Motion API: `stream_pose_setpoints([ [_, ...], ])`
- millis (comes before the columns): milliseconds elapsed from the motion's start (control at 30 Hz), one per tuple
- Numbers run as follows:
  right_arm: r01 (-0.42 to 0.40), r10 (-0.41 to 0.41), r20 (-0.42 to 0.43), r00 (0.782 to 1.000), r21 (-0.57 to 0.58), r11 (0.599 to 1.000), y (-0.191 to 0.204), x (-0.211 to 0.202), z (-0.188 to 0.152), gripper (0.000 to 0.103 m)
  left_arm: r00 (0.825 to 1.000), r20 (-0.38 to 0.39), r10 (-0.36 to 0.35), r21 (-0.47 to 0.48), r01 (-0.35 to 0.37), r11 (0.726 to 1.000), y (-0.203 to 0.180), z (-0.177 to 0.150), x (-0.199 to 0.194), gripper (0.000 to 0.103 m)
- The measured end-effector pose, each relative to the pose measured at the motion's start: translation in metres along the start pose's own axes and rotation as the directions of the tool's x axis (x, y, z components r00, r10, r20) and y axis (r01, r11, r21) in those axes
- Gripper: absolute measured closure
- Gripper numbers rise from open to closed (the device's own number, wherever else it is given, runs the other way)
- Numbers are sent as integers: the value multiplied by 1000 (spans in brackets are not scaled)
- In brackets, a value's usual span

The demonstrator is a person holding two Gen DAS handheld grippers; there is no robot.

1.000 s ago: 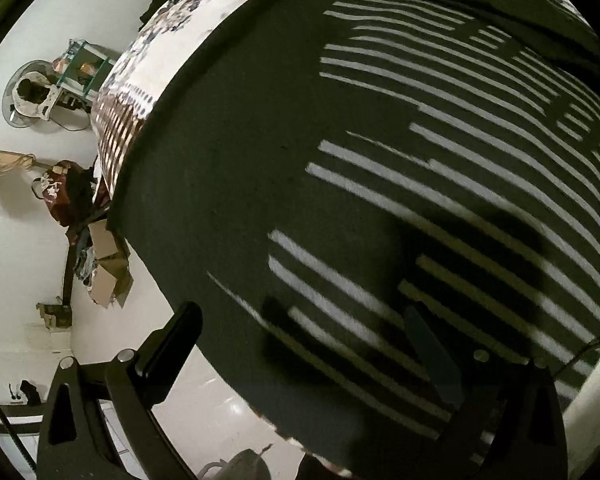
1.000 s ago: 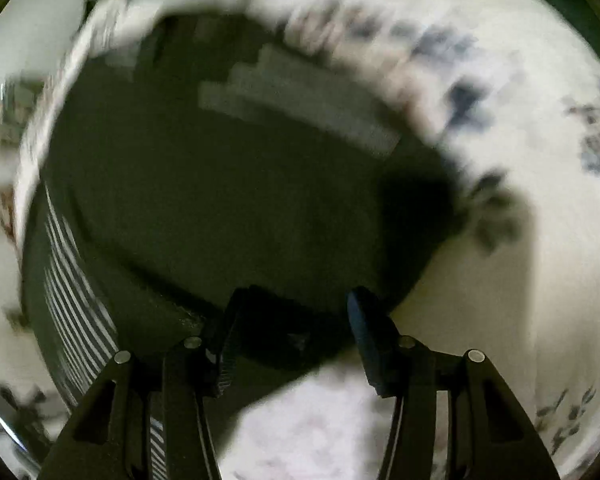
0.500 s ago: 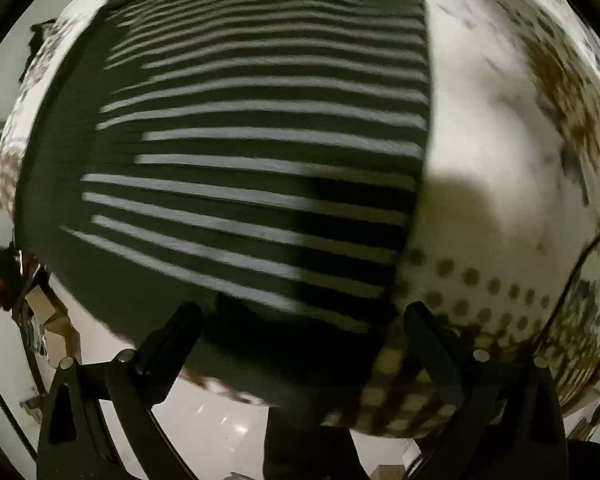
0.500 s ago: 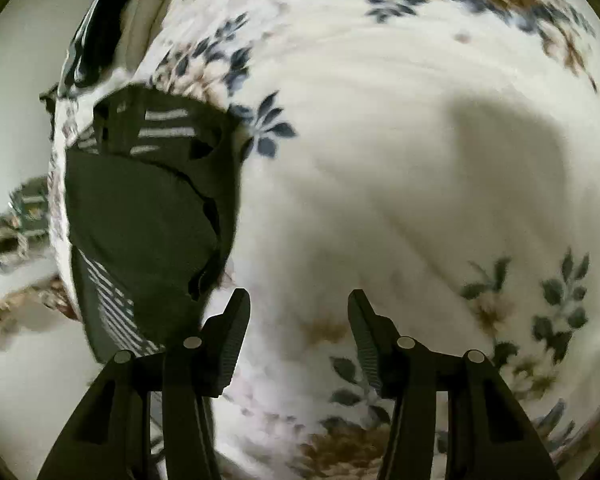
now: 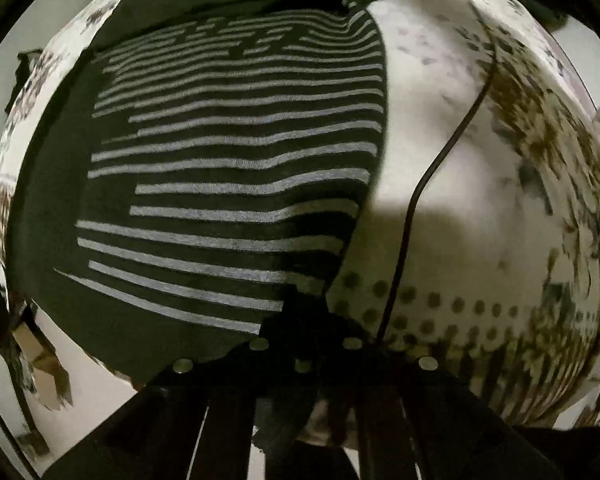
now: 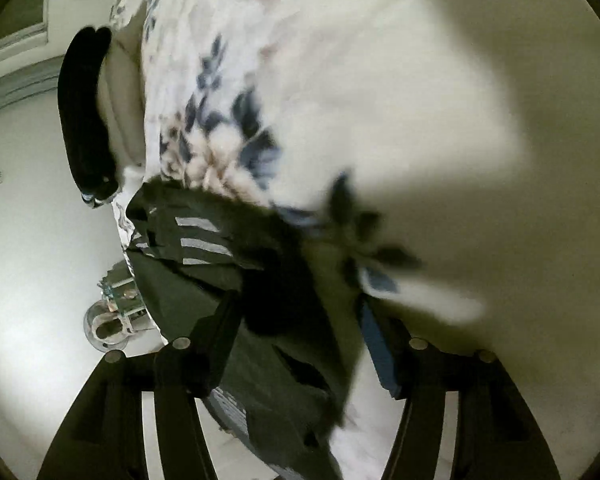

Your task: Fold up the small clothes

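Note:
A dark garment with grey stripes [image 5: 236,168] lies spread on a white floral sheet [image 5: 480,184]. In the left wrist view my left gripper [image 5: 304,320] is shut on the garment's near right corner. In the right wrist view the same garment [image 6: 204,248] shows at lower left, partly folded over itself. My right gripper [image 6: 300,328] is open, its fingers [image 6: 216,344] standing either side of the garment's dark edge, close above it. That view is blurred.
A thin black cable [image 5: 428,176] runs over the sheet right of the garment. The bed edge drops to a pale floor [image 6: 40,260] at left, with a fan-like object [image 6: 108,324] and a black item [image 6: 84,112] there.
My left gripper has shut on the garment's corner; it was open before. My right gripper has swung back over the garment's edge and stays open.

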State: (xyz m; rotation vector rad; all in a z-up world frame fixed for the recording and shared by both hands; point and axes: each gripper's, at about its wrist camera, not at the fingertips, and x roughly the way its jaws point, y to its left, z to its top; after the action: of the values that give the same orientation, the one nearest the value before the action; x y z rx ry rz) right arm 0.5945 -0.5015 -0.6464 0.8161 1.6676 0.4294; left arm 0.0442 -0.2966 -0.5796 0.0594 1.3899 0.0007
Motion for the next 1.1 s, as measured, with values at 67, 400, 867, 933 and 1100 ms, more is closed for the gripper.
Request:
stream_pose_setpoints([
  [67,67,-66,9,998,-69,995,14,2,-5,93,1000,9,1,17,-1,1000,-1,0,-5,99],
  [400,218,-210,74,975,-120,969,32,-13,17,94,1000,21,-23,46,22,999,-11,-8,-21,99],
  [867,-2,2,-25,1000,9,1000,-4,-10,8,56,996,27,-82,14,81,997,-1,1,-25,99],
  [933,56,-55,22,998,-22,998,6,-8,2,92,993,24,-114,-9,114,993,8,2,-31,99],
  [1100,178,-166,107,980,-114,977,64,-23,-15,92,979,41,-199,-89,202,975,59,10,-62,99],
])
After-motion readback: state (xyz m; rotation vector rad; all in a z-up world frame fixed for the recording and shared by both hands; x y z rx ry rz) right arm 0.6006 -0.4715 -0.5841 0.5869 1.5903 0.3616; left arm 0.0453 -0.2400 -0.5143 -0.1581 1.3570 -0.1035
